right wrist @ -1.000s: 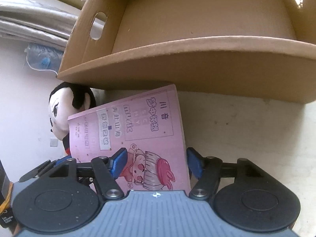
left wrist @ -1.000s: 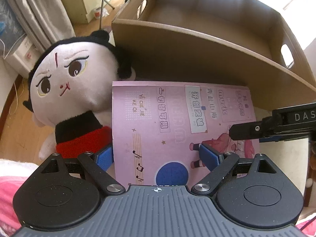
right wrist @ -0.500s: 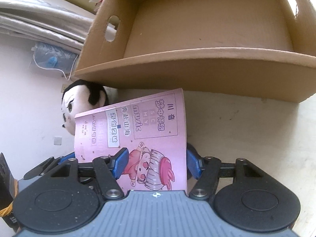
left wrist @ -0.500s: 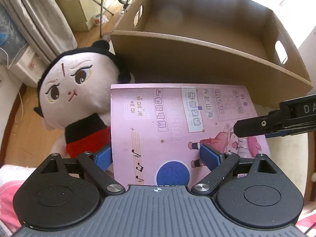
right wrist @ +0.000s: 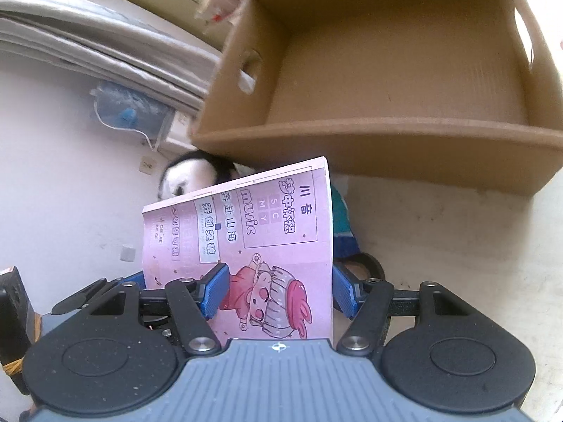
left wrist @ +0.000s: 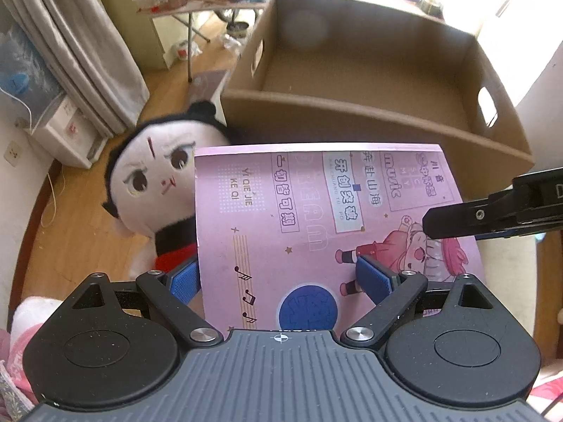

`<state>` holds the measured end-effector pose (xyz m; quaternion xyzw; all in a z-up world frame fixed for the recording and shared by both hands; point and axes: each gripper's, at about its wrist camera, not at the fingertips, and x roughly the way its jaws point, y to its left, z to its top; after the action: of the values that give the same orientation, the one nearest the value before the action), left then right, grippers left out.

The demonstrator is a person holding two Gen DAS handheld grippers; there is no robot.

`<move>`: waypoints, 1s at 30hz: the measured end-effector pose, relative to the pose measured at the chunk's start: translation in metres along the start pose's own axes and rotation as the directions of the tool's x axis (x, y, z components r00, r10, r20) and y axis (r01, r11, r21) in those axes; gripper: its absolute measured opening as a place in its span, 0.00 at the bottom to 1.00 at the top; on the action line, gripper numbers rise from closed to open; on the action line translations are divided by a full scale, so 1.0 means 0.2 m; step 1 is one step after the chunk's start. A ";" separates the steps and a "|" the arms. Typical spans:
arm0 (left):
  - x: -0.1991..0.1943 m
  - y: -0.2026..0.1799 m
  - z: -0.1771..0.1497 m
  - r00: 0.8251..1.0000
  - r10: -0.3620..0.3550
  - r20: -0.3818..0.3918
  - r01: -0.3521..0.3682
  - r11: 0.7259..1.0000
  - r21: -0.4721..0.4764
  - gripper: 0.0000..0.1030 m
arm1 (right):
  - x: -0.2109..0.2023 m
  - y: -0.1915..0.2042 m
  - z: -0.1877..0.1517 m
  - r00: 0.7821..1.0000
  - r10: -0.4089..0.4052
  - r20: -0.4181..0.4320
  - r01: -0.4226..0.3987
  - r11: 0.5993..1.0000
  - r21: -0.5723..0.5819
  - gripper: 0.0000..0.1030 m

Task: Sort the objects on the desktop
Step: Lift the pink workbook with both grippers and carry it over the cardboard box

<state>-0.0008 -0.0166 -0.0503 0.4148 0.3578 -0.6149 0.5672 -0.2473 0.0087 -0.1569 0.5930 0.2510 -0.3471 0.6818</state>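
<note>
A pink notebook (left wrist: 316, 211) with a cartoon cover hangs above the table, carried between both grippers. My left gripper (left wrist: 279, 279) is shut on its near left part, one blue pad under the left edge and the other on the cover. My right gripper (right wrist: 278, 290) is shut on the near right corner of the notebook (right wrist: 253, 239), its left pad on the cover and its right pad behind the edge. One of the right gripper's fingers (left wrist: 457, 223) reaches in over the cover. An open cardboard box (left wrist: 352, 119) stands just beyond.
A plush doll (left wrist: 151, 176) with a white face and black hair lies left of the notebook against the box wall. A teal object (right wrist: 343, 225) and a dark ring (right wrist: 366, 263) sit behind the notebook on the beige table (right wrist: 440, 246). Curtains and a cluttered folding table stand on the floor beyond.
Both grippers have risen with the notebook, so the doll and table sit farther below and more of the box's inside shows. The jaws have kept their spread.
</note>
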 end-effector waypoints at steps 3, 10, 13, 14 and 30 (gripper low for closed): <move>-0.04 -0.01 0.05 1.000 0.001 0.025 -0.001 1.000 0.013 0.89 | -0.09 0.02 0.02 0.999 0.017 0.048 -0.016 1.000 -0.014 0.64; -0.07 -0.07 0.21 0.994 -0.016 0.107 0.010 0.998 0.060 0.89 | -0.23 0.03 0.11 0.987 0.029 0.158 -0.027 1.000 -0.012 0.64; -0.07 -0.12 0.28 0.989 -0.034 0.142 0.021 0.996 0.092 0.89 | -0.28 0.01 0.17 0.978 0.020 0.208 -0.020 1.000 0.002 0.64; -0.06 -0.13 0.31 0.987 -0.042 0.154 0.026 0.994 0.102 0.89 | -0.29 0.01 0.19 0.975 0.017 0.222 -0.020 1.000 0.008 0.64; 0.21 -0.20 0.66 0.969 -0.156 0.193 0.127 0.980 0.156 0.91 | -0.22 -0.01 0.51 0.956 -0.132 0.262 0.105 0.988 0.114 0.64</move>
<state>-0.0556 -0.1490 -0.0367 0.3623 0.2818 -0.7170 0.5246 -0.2847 -0.0846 -0.1071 0.5574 0.1737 -0.4765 0.6573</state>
